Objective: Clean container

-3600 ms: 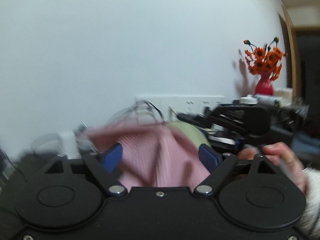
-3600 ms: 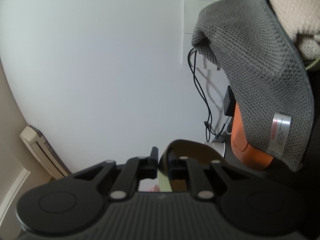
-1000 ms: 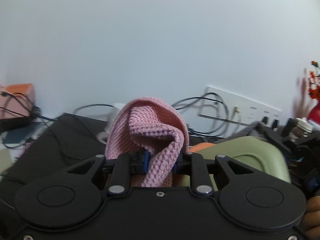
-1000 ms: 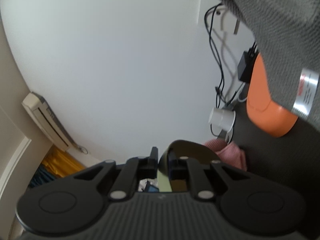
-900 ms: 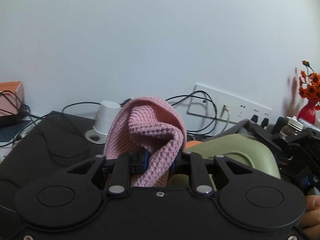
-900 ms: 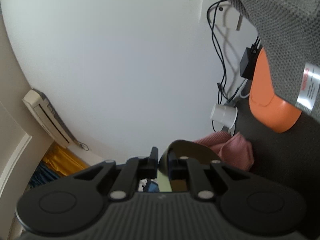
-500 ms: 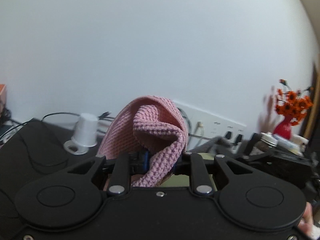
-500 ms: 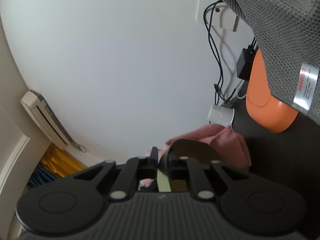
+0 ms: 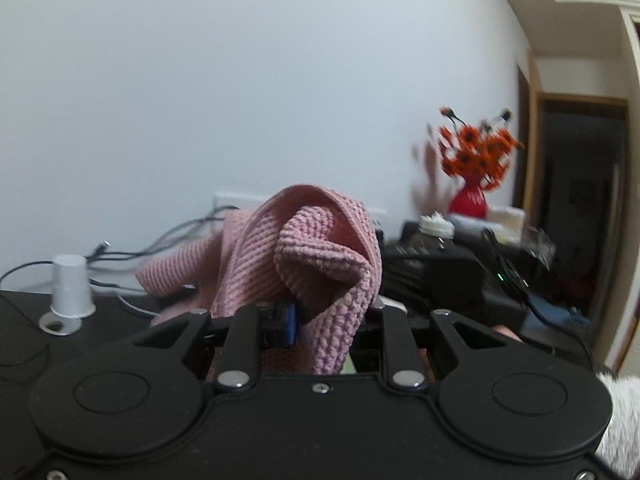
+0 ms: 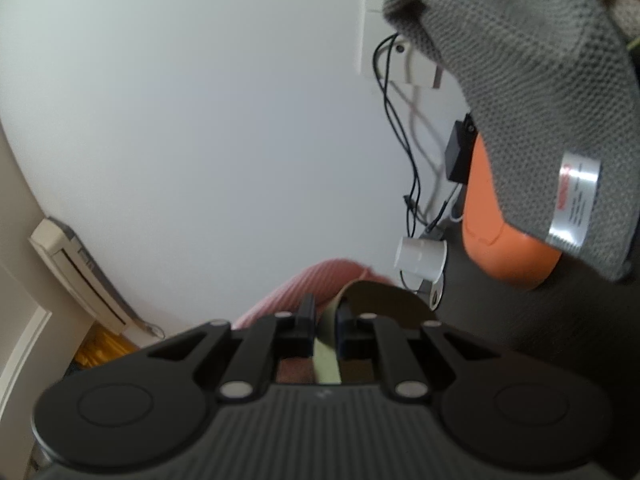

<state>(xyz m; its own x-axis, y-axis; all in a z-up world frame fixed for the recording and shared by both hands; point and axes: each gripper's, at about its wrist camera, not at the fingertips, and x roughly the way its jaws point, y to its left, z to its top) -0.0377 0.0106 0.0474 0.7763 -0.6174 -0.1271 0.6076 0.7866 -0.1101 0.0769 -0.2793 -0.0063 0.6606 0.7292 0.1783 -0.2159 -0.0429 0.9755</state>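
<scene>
— Swung round since a second ago, the left gripper (image 9: 320,316) now faces the red vase of orange flowers (image 9: 472,168) at two o'clock; the white cup (image 9: 70,286) sits at nine.
— Its grip?
— Pinching the pink cloth (image 9: 312,256), roughly level.
— And the right gripper (image 10: 325,326)?
— Tilted slightly up, clamped on the green container (image 10: 380,300) rim. The container's body is mostly hidden; cloth touches it at eleven o'clock.

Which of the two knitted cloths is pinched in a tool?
The pink cloth, bunched between the closed fingers of the left tool. The grey cloth, with its silver label, is in neither tool; it only hangs across the right camera's upper corner.
</scene>
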